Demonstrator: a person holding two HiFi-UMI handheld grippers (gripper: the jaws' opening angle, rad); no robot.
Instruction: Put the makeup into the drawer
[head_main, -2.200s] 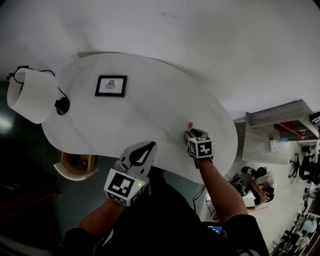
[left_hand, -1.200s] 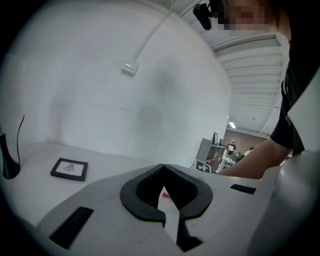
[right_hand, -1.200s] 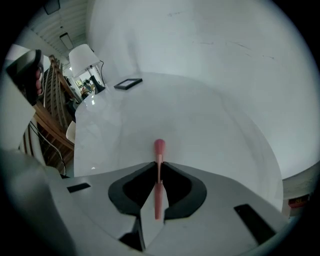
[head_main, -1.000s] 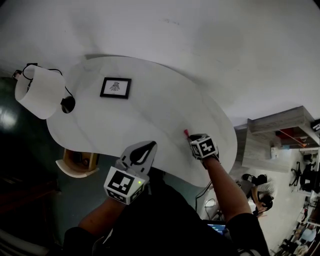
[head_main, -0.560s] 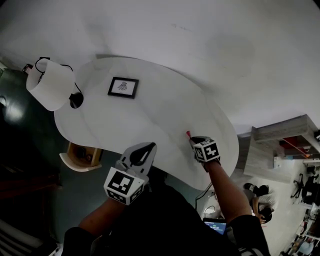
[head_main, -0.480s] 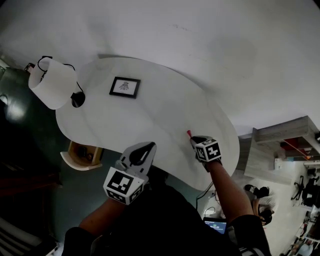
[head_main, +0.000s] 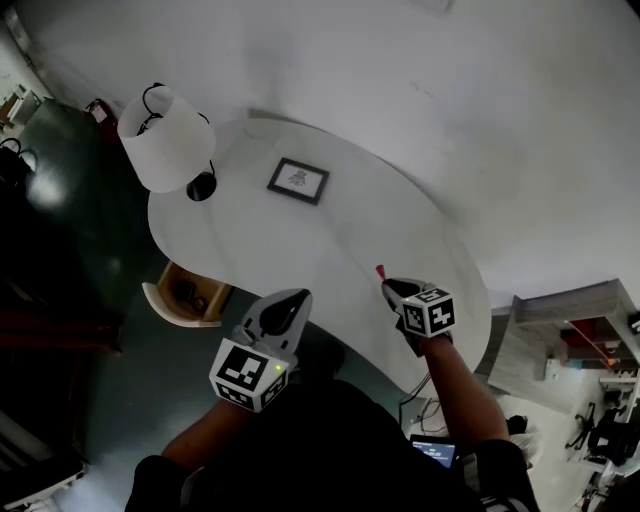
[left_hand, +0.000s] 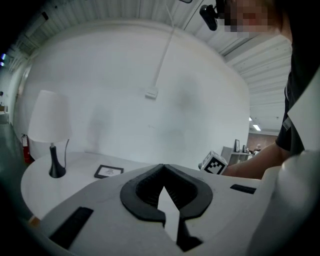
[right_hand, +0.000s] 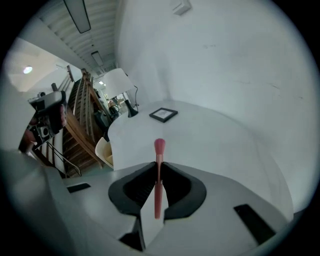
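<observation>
A pink makeup brush (right_hand: 158, 182) stands pinched between the nearly closed jaws of the right gripper (head_main: 390, 286), over the white table (head_main: 300, 250). The left gripper (left_hand: 163, 166), jaws together and empty, hangs beside the open drawer (head_main: 180, 298).

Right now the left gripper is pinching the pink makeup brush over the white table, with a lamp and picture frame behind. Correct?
Not quite: the right gripper pinches the pink makeup brush, as the right gripper view shows. The left gripper is shut on nothing. The rest holds.
</observation>
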